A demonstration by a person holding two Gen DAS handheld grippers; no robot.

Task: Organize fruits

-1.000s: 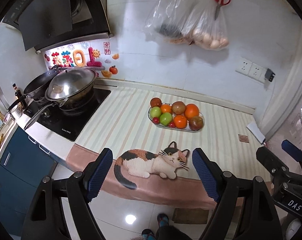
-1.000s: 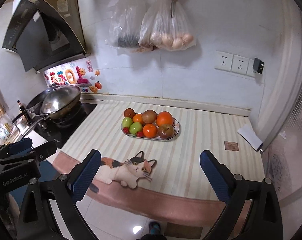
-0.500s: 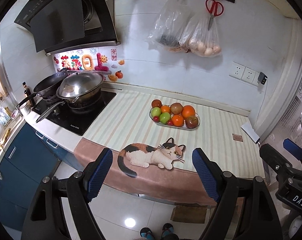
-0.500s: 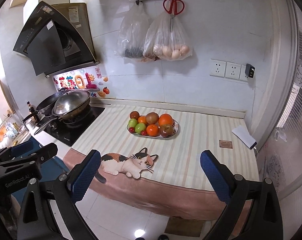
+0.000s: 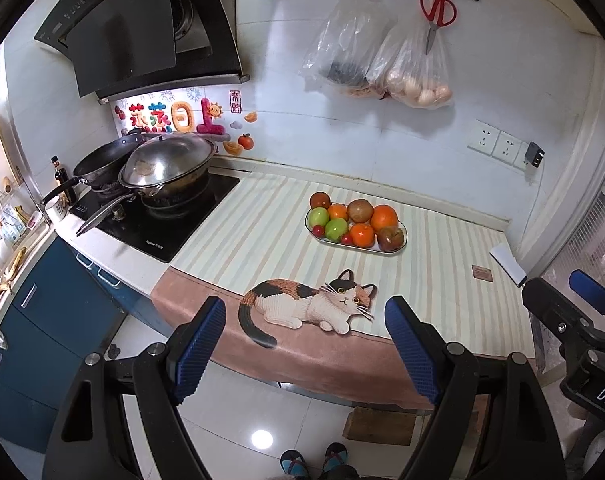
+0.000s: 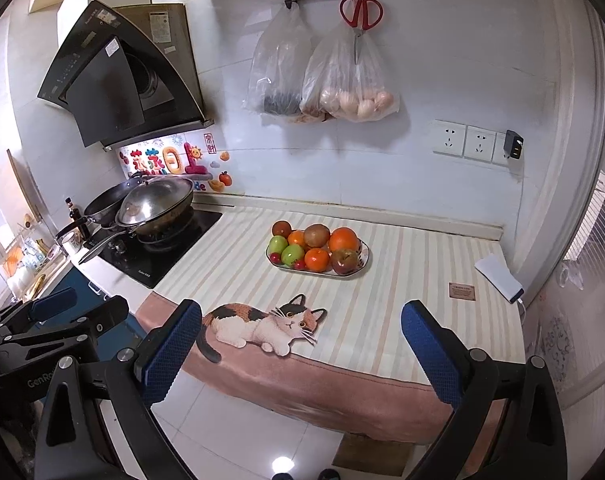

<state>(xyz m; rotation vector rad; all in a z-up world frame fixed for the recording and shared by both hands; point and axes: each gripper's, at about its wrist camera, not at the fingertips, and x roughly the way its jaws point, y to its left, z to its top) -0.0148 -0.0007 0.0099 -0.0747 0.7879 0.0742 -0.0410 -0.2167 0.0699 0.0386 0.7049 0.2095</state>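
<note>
An oval plate [image 5: 401, 243] of fruit sits on the striped counter mat [image 5: 262, 240]: oranges, green apples, brown round fruits, small red ones. It also shows in the right wrist view [image 6: 364, 258]. My left gripper [image 5: 305, 344] is open and empty, held off the counter's front edge, above the floor. My right gripper [image 6: 301, 348] is open and empty, likewise back from the counter. Each gripper shows at the edge of the other's view.
A stove [image 5: 154, 216] with a lidded wok [image 5: 166, 166] stands at the left. Plastic bags [image 5: 382, 60] and red scissors [image 5: 437, 10] hang on the wall. A white power bank [image 6: 498, 278] and small brown card [image 6: 461, 291] lie at the counter's right.
Both grippers have pulled back and up from the counter; the fruit plate looks farther away and more floor shows. Jaws stay open.
</note>
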